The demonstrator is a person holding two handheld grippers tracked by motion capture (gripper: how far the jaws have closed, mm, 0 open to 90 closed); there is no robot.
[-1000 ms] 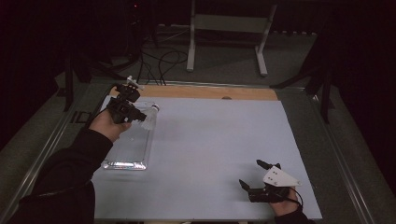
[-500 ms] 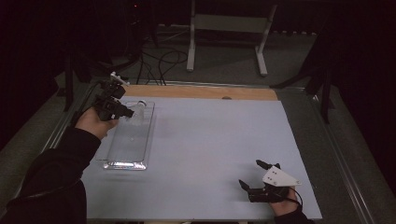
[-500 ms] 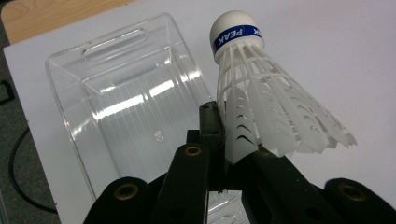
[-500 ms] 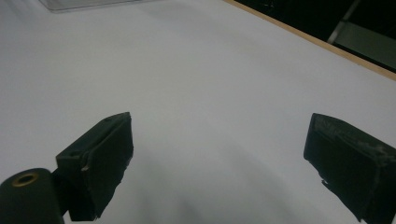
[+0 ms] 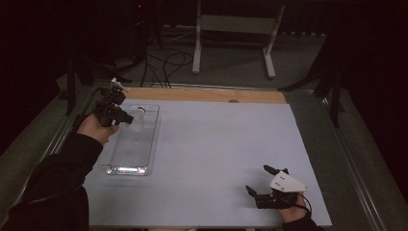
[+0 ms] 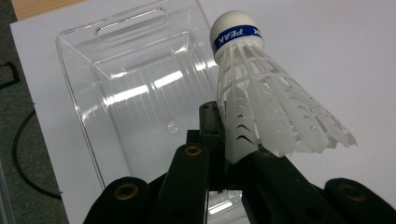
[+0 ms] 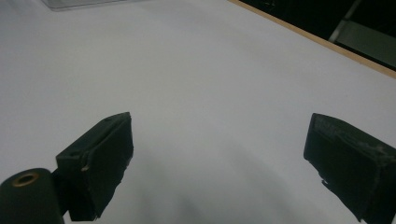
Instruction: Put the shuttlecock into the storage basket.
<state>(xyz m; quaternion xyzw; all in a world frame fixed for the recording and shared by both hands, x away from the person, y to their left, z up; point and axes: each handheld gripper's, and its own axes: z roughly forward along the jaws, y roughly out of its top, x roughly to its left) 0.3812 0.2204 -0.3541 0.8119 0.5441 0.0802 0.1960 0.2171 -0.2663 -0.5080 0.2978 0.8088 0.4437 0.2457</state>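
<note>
The room was dark, and a table (image 5: 216, 159) with a big white sheet on it stood in the light. A strip of bare wood ran along the far edge of the table. Cables and a metal stand (image 5: 235, 29) lay on the floor behind it.

A white shuttlecock (image 6: 261, 98) with a blue band around its round tip was in the left gripper (image 5: 115, 113). The black jaws were pinched tight on the edge of its feathery skirt. The round tip pointed away from the gripper. The shuttlecock hung over the far end of a clear plastic tray (image 5: 144, 159). The tray lay on the left side of the white sheet, and it had a slot handle at its far end. It looked bare inside.

The right gripper (image 5: 267, 180) was well apart from the tray, near the front right corner of the sheet. Its jaws were spread wide, with just the white sheet between them. A dark sleeve (image 5: 53, 187) covered the person's left arm.
</note>
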